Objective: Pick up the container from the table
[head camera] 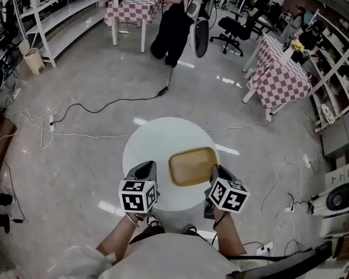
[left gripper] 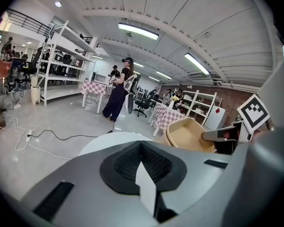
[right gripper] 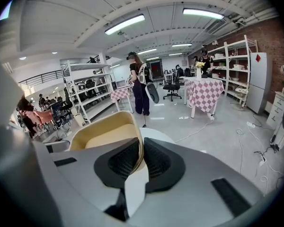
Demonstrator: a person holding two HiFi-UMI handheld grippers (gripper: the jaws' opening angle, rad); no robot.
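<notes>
A shallow tan rectangular container point(head camera: 192, 166) is over the near right part of a round white table point(head camera: 154, 141). My right gripper point(head camera: 215, 172) is at its right side, shut on the rim. In the right gripper view the thin tan wall point(right gripper: 109, 134) runs between the two black pads of the right gripper point(right gripper: 142, 150). My left gripper point(head camera: 146, 168) is just left of the container, apart from it. Its jaws are shut with nothing between them in the left gripper view point(left gripper: 141, 148), where the container point(left gripper: 189, 134) shows to the right. Whether the container still rests on the table I cannot tell.
A person in black point(head camera: 173, 22) stands beyond the table beside a checkered table point(head camera: 131, 10). Another checkered table point(head camera: 282, 74) is at the right, an office chair point(head camera: 235, 31) behind it. Cables point(head camera: 104, 103) cross the floor. White shelves point(head camera: 52, 10) line the left wall.
</notes>
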